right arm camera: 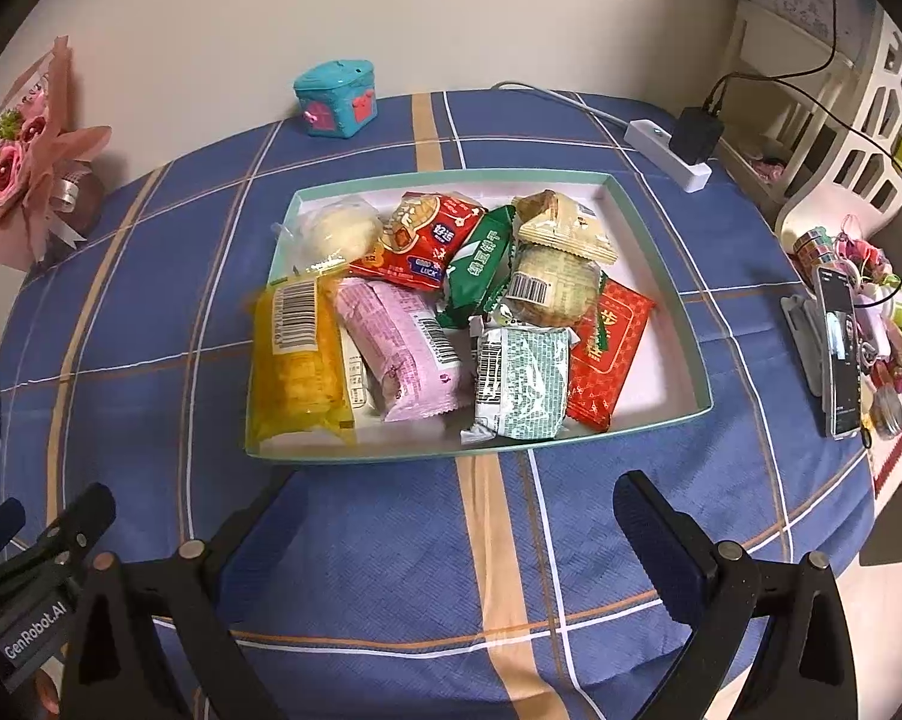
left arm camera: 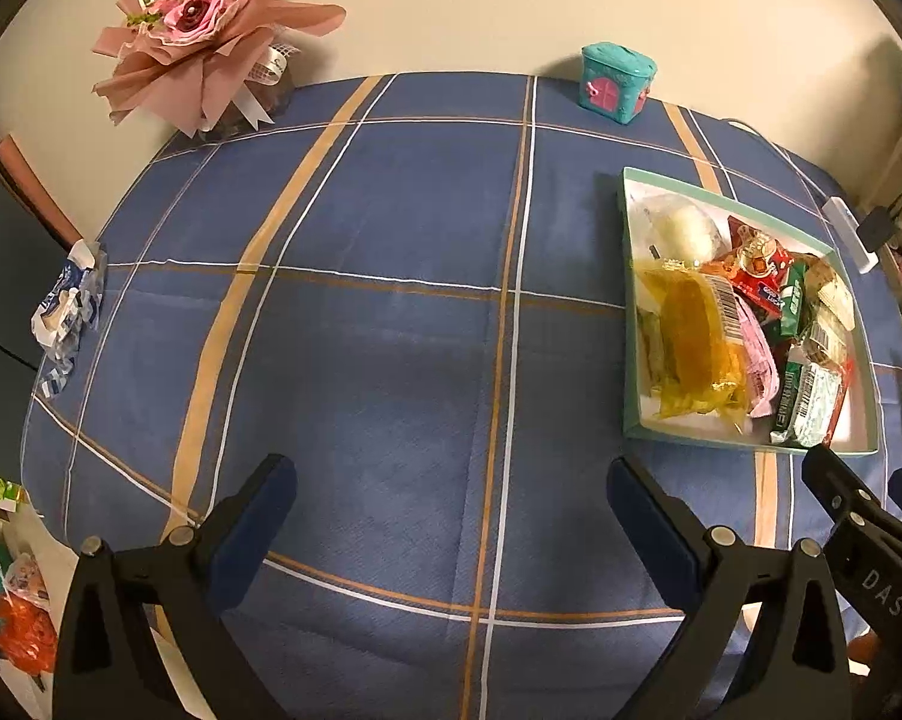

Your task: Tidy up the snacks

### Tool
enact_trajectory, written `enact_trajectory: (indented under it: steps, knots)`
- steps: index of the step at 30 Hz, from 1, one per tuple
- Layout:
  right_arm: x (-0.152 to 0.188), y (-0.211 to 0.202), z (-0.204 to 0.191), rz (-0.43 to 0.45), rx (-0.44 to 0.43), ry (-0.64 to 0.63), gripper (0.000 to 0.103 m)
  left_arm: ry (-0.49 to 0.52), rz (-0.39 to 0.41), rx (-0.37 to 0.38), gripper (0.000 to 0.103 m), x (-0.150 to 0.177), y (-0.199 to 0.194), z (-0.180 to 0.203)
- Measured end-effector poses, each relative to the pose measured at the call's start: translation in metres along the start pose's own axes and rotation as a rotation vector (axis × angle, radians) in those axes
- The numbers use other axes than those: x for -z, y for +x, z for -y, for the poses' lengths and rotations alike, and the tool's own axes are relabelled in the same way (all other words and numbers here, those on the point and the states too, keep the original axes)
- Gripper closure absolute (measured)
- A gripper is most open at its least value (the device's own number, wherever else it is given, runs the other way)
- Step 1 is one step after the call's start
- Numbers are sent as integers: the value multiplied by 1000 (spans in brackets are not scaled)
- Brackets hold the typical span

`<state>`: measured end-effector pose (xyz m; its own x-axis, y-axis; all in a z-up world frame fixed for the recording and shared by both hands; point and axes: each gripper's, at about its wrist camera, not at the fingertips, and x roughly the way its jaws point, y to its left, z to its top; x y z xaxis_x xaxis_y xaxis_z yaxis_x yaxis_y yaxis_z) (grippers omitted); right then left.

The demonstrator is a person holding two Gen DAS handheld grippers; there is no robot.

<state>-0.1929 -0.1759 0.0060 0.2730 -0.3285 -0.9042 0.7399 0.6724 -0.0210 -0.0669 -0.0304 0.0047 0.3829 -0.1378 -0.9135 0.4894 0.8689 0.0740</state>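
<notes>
The snacks lay heaped in a shallow green-rimmed box on the plaid-covered tabletop: a yellow packet at the box's left edge, a pink packet just beside it, a red packet toward its right side. Both the left tongs and the right tongs were spread wide and held nothing, hovering over bare cloth on the near side of the box. A teal tin stood beyond the box by the wall.
</notes>
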Motion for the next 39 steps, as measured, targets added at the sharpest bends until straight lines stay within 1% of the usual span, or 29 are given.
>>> enact_trajectory:
  steps: [17,23,26,33,39]
  knots:
    - [-2,-1,-1,8,7,-8,0,-2,0,7,0,-3,-1,0]
    - [-2,1,-1,5,6,-11,0,-25,-20,41,0,-3,2,-1]
    - [-2,1,-1,3,6,-12,0,-25,-30,22,0,-3,3,0]
    - [-2,2,-2,1,8,-11,0,-40,-36,11,0,-2,5,-5]
    - [-2,2,-1,1,7,-12,0,-50,7,2,0,-2,-1,-10]
